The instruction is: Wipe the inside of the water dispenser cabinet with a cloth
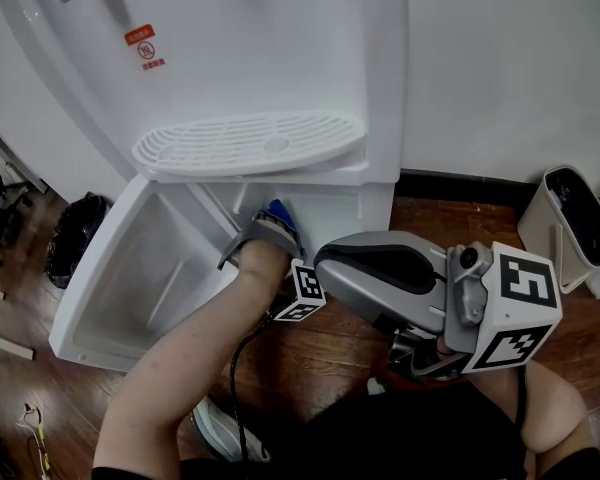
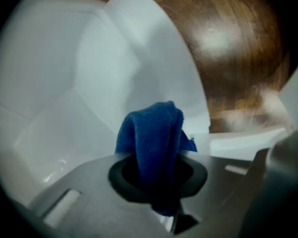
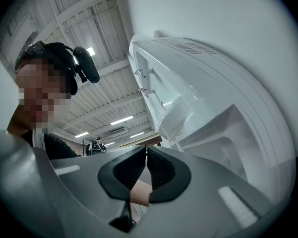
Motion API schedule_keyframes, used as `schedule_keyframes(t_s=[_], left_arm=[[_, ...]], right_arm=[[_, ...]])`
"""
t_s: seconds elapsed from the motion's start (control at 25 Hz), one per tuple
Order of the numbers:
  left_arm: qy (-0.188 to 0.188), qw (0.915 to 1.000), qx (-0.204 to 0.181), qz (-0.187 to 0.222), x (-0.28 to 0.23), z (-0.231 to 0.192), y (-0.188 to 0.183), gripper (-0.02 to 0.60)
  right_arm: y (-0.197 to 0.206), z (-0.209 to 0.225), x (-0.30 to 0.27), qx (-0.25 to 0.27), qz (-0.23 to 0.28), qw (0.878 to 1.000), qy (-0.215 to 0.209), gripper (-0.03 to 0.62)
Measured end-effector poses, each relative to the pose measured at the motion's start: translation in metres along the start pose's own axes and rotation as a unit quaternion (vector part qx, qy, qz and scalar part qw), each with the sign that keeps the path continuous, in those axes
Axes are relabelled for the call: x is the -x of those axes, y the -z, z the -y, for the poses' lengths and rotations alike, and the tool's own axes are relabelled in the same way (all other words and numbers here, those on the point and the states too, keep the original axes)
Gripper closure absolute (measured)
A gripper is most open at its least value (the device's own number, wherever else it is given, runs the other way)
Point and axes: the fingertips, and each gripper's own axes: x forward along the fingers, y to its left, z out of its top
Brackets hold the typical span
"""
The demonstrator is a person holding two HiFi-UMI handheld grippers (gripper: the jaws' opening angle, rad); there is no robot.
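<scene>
The white water dispenser (image 1: pixel 280 58) stands against the wall, and its lower cabinet door (image 1: pixel 120 278) is swung open to the left. At the cabinet opening just under the drip tray (image 1: pixel 245 143), my left gripper (image 1: pixel 268 224) is shut on a blue cloth (image 1: pixel 278 211). In the left gripper view the folded cloth (image 2: pixel 151 138) sticks out of the closed jaws of the left gripper (image 2: pixel 156 165), in front of the white cabinet wall (image 2: pixel 64 93). My right gripper (image 1: pixel 328 263) hangs low in front of the dispenser. In its own view the right gripper (image 3: pixel 145 167) is shut on nothing and tilts up at the dispenser (image 3: pixel 203 103).
A white waste bin (image 1: pixel 570 223) stands on the wooden floor (image 1: pixel 330 348) to the right of the dispenser. A black bag (image 1: pixel 75 233) lies left of the open door. The person's shoe (image 1: pixel 215 433) and a cable are below the left arm.
</scene>
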Motion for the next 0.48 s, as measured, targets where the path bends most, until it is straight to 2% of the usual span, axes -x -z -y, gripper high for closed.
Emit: schedule_keyframes(t_s=[0.08, 0.24, 0.36, 0.48], left_arm=[[0.017, 0.9998, -0.013, -0.004, 0.01, 0.009, -0.002, 0.526], [0.022, 0.9997, 0.009, 0.004, -0.002, -0.003, -0.002, 0.526], [-0.009, 0.9999, 0.012, 0.002, -0.032, -0.025, -0.011, 0.526], [-0.049, 0.9985, 0.003, -0.024, -0.041, -0.043, -0.009, 0.526]], right_arm=[[0.0, -0.004, -0.002, 0.005, -0.003, 1.0, -0.004, 0.582], [0.0, -0.007, -0.002, 0.006, -0.002, 1.0, -0.009, 0.582], [0.001, 0.0, 0.001, 0.0, -0.001, 1.0, -0.002, 0.582], [0.001, 0.005, 0.003, -0.009, 0.004, 1.0, 0.003, 0.582]])
